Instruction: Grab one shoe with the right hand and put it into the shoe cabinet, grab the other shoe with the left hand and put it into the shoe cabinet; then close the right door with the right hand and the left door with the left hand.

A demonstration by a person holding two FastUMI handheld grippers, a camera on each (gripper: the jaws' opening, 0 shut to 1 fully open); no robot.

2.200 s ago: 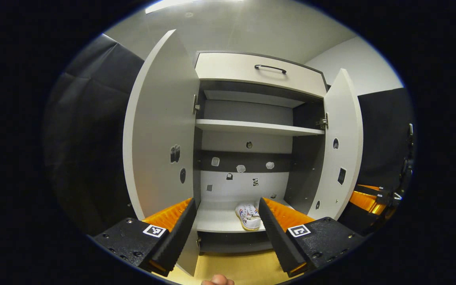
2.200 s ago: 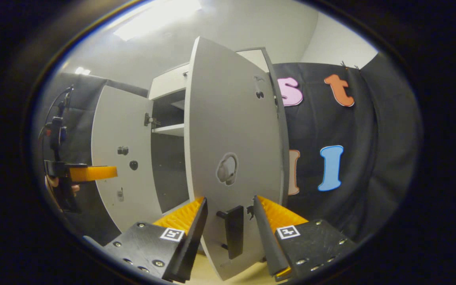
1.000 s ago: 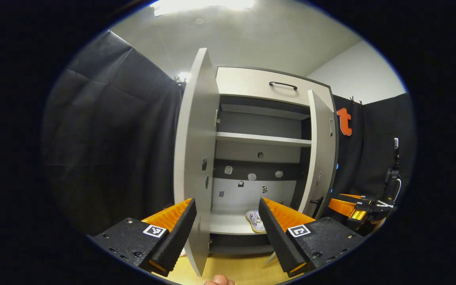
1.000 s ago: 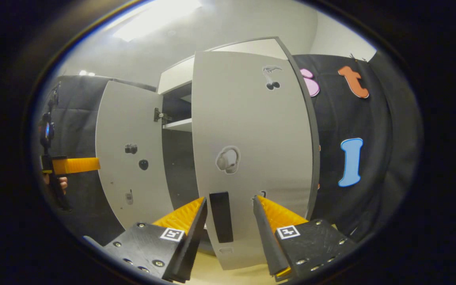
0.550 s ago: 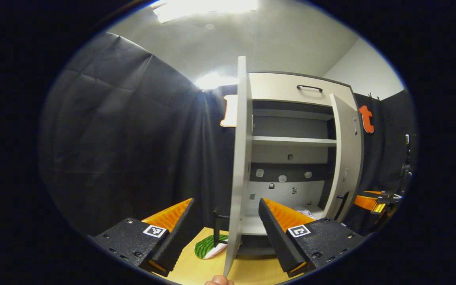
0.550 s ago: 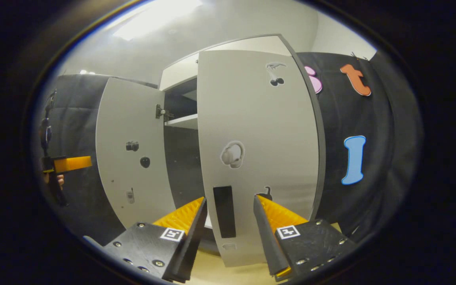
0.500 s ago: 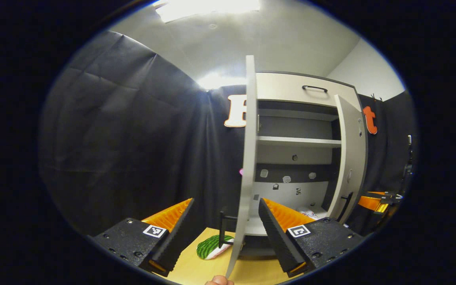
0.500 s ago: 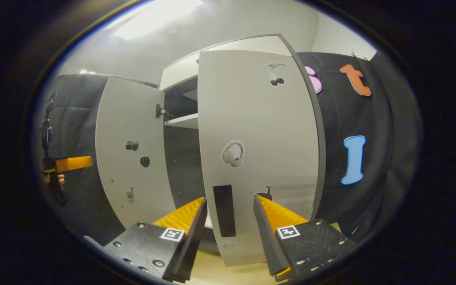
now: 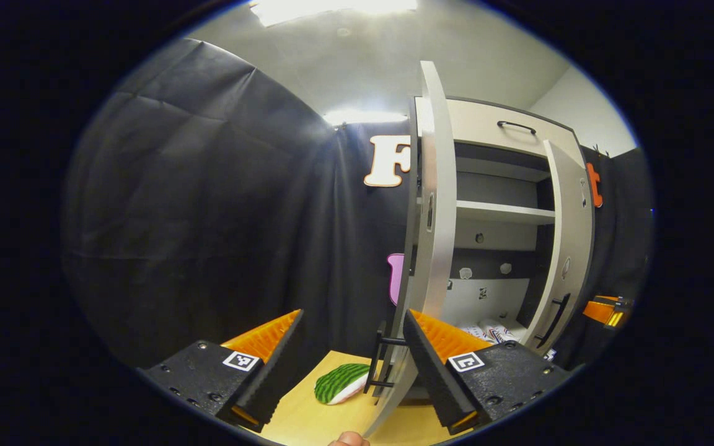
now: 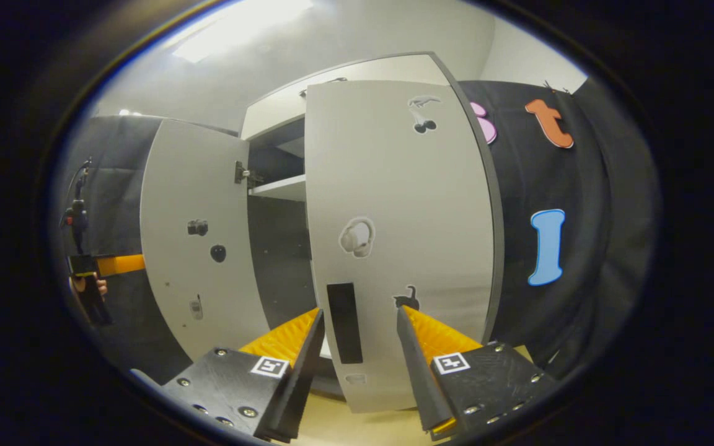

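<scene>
1. Shoes lie on the cabinet's bottom shelf; door-closing is in hand.
2. Your right tool, fingers apart, faces the nearly closed right door: push it home.
3. Your left tool, fingers apart, straddles the left door's edge: swing it shut next.

The left gripper has its jaws spread wide, and the left door stands edge-on just ahead of it, rising between the fingers nearer the right one, its handle low between them. Beyond the door to the right, the cabinet is open with a shelf across it, the shoes lie on its bottom just past the right finger, and the right door stands partly shut. A green striped object lies on the floor ahead between the fingers, and the other gripper shows far right.
</scene>
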